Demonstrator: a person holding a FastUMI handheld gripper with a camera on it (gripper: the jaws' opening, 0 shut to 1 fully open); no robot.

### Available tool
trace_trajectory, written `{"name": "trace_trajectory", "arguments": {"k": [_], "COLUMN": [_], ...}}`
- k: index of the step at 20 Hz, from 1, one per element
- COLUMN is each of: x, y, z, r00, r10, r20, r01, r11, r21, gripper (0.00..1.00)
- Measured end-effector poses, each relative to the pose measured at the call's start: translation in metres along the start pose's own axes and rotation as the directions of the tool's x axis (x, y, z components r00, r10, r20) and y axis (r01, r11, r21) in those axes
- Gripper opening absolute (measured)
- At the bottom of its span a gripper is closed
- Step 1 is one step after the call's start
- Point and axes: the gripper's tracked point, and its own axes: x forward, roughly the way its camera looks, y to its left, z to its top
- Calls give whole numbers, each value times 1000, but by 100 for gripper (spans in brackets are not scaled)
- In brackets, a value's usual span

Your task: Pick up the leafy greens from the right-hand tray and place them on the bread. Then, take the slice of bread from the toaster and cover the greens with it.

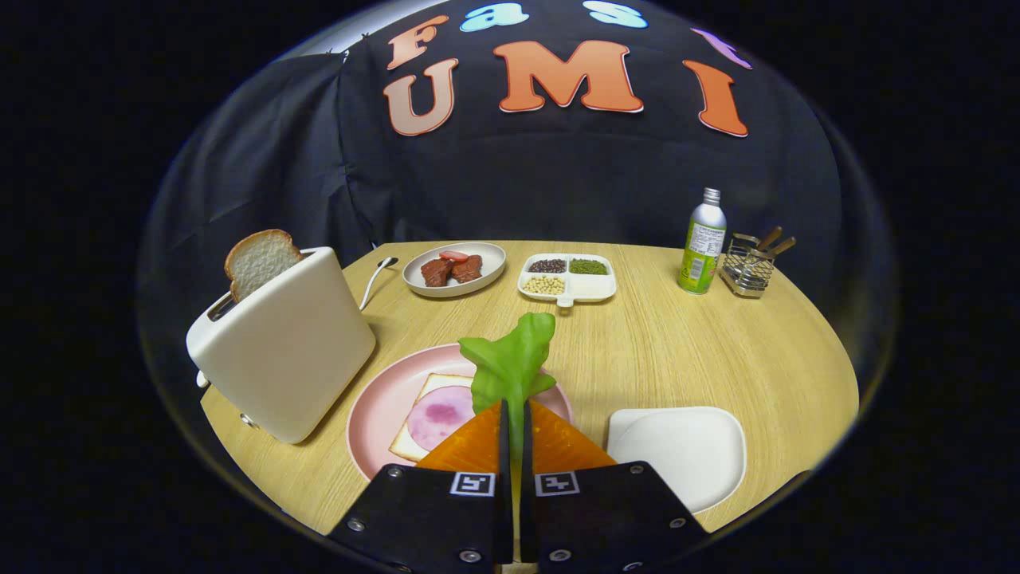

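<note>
The gripper [514, 422] has its fingers closed on the leafy greens [510, 363], which stand above the plate [382, 414] near the table's [717, 351] front edge. On that plate lies a bread slice [410, 450] with ham [441, 414] on it. The toaster [283, 343], a bread slice [259, 259] in its slot, stands left of the plate; an empty tray [685, 450] lies right. Toward the back edge sit a dish of meat [454, 269], a divided dish of beans [567, 277], a bottle [703, 243] and a wire holder [749, 267] at the right.

— We see a wood-grain table [701, 351], matt, and a smooth satin toaster [287, 351].
— We also note glossy plastic-looking leafy greens [510, 363] pinched in the gripper [514, 430], a porous bread slice [259, 259], and a metal wire caddy [747, 269].
</note>
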Motion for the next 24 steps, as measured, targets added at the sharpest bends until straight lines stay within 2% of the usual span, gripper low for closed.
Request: {"name": "trace_trajectory", "arguments": {"k": [7, 10, 14, 16, 19, 23, 24], "x": [22, 29, 32, 32, 32, 25, 24], "y": [35, 33, 26, 24, 22, 19, 18], "z": [-7, -12, -15, -17, -13, 1, 5], "r00": [998, 998, 999, 999, 999, 999, 998], "r10": [54, 41, 12, -1, -18, -54, -65], "r20": [-32, -45, -51, -54, -38, 9, 21], "r01": [-55, -42, -13, -1, 17, 54, 66], "r11": [998, 999, 999, 999, 999, 996, 995], "r21": [-18, -22, -30, -40, -50, -70, -72], "gripper": [4, 4, 24, 40, 74, 97, 98]}}
